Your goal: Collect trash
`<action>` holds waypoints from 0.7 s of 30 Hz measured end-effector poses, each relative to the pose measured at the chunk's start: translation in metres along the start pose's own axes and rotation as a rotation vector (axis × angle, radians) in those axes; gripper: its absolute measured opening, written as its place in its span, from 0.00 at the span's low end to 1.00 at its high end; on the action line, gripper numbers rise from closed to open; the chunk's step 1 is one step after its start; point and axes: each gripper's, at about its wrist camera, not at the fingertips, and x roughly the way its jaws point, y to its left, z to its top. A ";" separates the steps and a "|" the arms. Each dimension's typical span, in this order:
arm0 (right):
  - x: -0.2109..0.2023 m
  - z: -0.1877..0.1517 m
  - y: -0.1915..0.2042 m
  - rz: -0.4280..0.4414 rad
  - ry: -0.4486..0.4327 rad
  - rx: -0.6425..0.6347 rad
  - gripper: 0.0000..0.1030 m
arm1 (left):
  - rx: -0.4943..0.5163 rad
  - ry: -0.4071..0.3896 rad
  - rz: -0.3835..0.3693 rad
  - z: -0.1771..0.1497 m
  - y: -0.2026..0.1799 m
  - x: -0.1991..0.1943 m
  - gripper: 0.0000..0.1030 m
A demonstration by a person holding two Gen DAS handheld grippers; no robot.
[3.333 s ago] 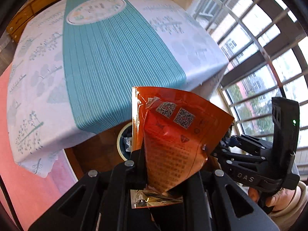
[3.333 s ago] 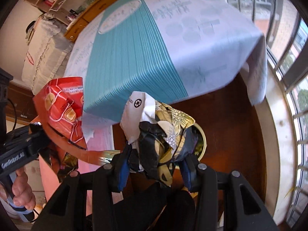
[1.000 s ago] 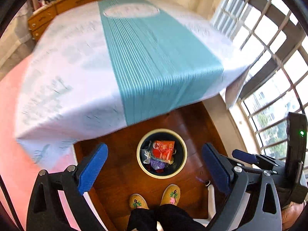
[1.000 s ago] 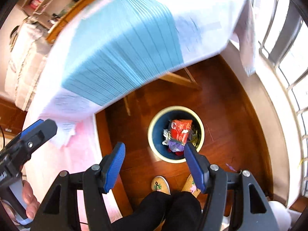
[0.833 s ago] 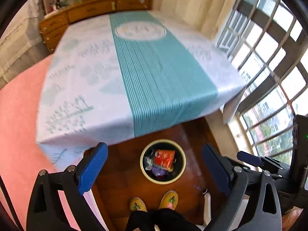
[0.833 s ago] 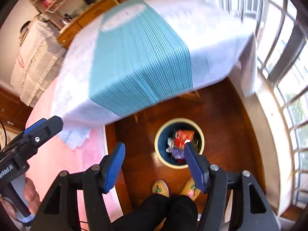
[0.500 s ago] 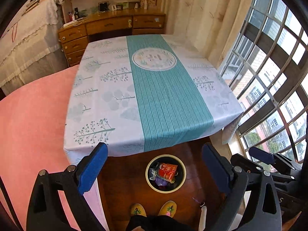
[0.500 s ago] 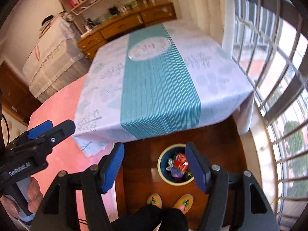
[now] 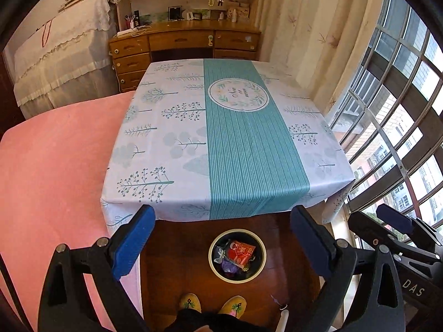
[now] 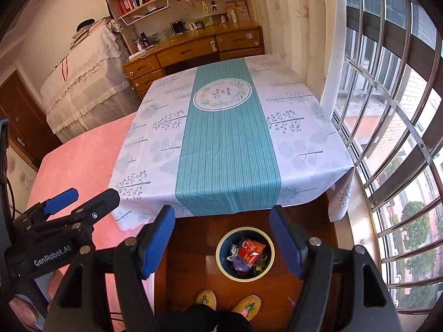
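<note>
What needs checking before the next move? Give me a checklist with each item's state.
1. Left gripper empty, blue pads apart: ok.
2. Right gripper empty, jaws opening, nothing between them: ok.
3. Trash sits inside the bin, red wrapper on top: ok.
4. Nothing spilled on the wooden floor around the bin: ok, though a small purplish scrap lies near the slippers.
5. Tablecloth free of trash: ok.
6. Trash elsewhere in the room: cannot tell.
</note>
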 end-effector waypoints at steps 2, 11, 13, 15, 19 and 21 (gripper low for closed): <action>-0.001 -0.002 -0.003 -0.007 -0.007 0.002 0.69 | 0.001 -0.007 0.008 0.000 -0.002 0.000 0.94; -0.001 -0.009 -0.013 -0.041 -0.012 -0.002 0.69 | -0.039 -0.035 0.039 -0.001 -0.006 0.001 0.94; -0.001 -0.009 -0.014 -0.043 -0.014 -0.004 0.69 | -0.044 -0.032 0.042 -0.002 -0.007 0.002 0.94; -0.001 -0.009 -0.013 -0.045 -0.020 -0.015 0.69 | -0.045 -0.029 0.048 -0.002 -0.008 0.002 0.94; -0.002 -0.008 -0.013 -0.041 -0.032 -0.021 0.69 | -0.046 -0.023 0.053 -0.004 -0.010 0.003 0.94; -0.001 -0.008 -0.013 -0.035 -0.029 -0.021 0.69 | -0.047 -0.020 0.059 -0.004 -0.010 0.004 0.94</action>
